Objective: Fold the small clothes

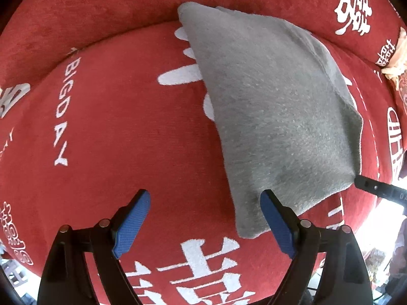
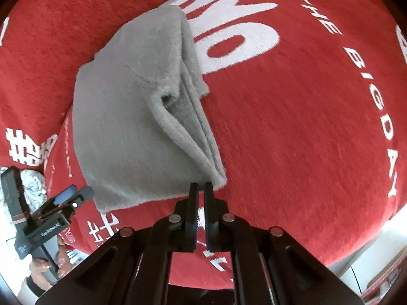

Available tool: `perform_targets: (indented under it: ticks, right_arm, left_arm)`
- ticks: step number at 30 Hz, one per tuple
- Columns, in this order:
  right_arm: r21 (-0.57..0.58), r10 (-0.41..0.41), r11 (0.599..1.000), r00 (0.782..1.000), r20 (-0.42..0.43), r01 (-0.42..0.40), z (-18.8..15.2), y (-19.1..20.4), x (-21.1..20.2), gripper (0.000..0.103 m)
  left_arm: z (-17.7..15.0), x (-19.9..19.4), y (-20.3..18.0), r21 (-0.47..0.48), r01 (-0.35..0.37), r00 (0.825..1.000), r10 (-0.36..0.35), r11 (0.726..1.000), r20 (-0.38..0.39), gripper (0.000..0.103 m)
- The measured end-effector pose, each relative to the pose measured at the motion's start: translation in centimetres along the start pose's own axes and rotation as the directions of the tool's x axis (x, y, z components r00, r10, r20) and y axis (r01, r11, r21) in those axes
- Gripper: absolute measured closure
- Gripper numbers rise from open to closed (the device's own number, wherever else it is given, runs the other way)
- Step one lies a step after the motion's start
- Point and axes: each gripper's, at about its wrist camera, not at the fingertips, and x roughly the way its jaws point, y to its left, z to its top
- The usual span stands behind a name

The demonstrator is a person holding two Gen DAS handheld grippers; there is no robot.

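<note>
- A folded grey cloth (image 1: 274,117) lies on a red cushion (image 1: 122,132) with white lettering, among it "THE BIG DAY".
- The right wrist view shows the cloth's stacked layers along one side, with a small loop of fabric gaping open at the fold.
- The left gripper (image 1: 206,218) points straight down over the cushion, its jaws spread wide and empty; the right blue pad (image 1: 277,226) overlaps the cloth's near edge in the picture, and contact cannot be told.
- The right gripper (image 2: 201,190) has its jaws clenched, tips at the cloth's near corner; whether any fabric is pinched between them cannot be told.
- A hand (image 2: 43,269) holds the left gripper's handle at the lower left of the right wrist view.
</note>
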Motion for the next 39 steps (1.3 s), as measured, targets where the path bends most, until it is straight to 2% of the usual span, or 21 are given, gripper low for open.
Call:
perform_targets:
  ticks: [5,8,9,10,16,19,23,24,25,31,39]
  right_arm:
    - [0.076,0.047,0.996,0.999,0.019,-0.048,-0.4,-1.2,-2.1,0.095]
    - [0.088,0.061,0.994,0.997,0.055,-0.065,0.3,-1.2,-3.2,0.076]
    - [0.088,0.063,0.994,0.996,0.062,-0.068,0.6,-1.1,-3.4,0.066]
    - [0.089,0.066,0.993,0.996,0.062,-0.071,0.9,-1.1,-3.5,0.062]
    - [0.086,0.089,0.992,0.994,0.065,-0.094,2.4,-0.4,-3.4,0.062]
    - [0.085,0.096,0.991,0.994,0.062,-0.101,2.8,-0.5,-3.3,0.057]
    - [0.083,0.097,0.991,0.994,0.054,-0.101,3.3,-0.8,-3.2,0.056]
    - [0.082,0.098,0.991,0.994,0.054,-0.102,3.5,-0.9,-3.2,0.054]
    - [0.082,0.099,0.991,0.994,0.055,-0.103,3.7,-0.9,-3.2,0.051]
    - [0.072,0.100,0.992,0.992,0.073,-0.106,5.1,-1.3,-3.5,0.044]
    - [0.042,0.118,0.992,0.991,0.065,-0.120,7.5,-1.2,-3.0,0.040]
  left_arm:
    - [-1.0,-1.0,1.0,-0.012,-0.009,1.000,0.009,1.000,0.012,0.014]
    - [-1.1,-1.3,1.2,-0.015,-0.009,1.000,0.009,1.000,0.012,0.014]
    - [-1.1,-1.4,1.5,-0.014,-0.010,1.000,0.010,1.000,0.011,0.014]
    - [-1.0,-1.4,1.5,-0.014,-0.013,1.000,0.013,1.000,0.012,0.014]
    - [0.3,-1.4,0.7,-0.013,-0.014,1.000,0.014,1.000,-0.007,0.014]
    - [0.8,-0.9,1.0,-0.017,-0.012,1.000,0.011,1.000,-0.020,0.014]
    - [1.2,-0.7,1.1,-0.020,-0.011,0.999,0.010,1.000,-0.032,0.014]
    - [1.4,-0.7,1.2,-0.026,-0.010,0.999,0.009,1.000,-0.032,0.013]
    - [1.5,-0.7,1.2,-0.030,-0.011,0.999,0.010,0.999,-0.032,0.000]
    - [2.6,-0.9,1.4,-0.051,-0.015,1.000,0.015,0.999,-0.018,0.000]
    - [4.0,-0.8,1.6,-0.071,-0.007,1.000,0.006,0.997,-0.020,0.000]
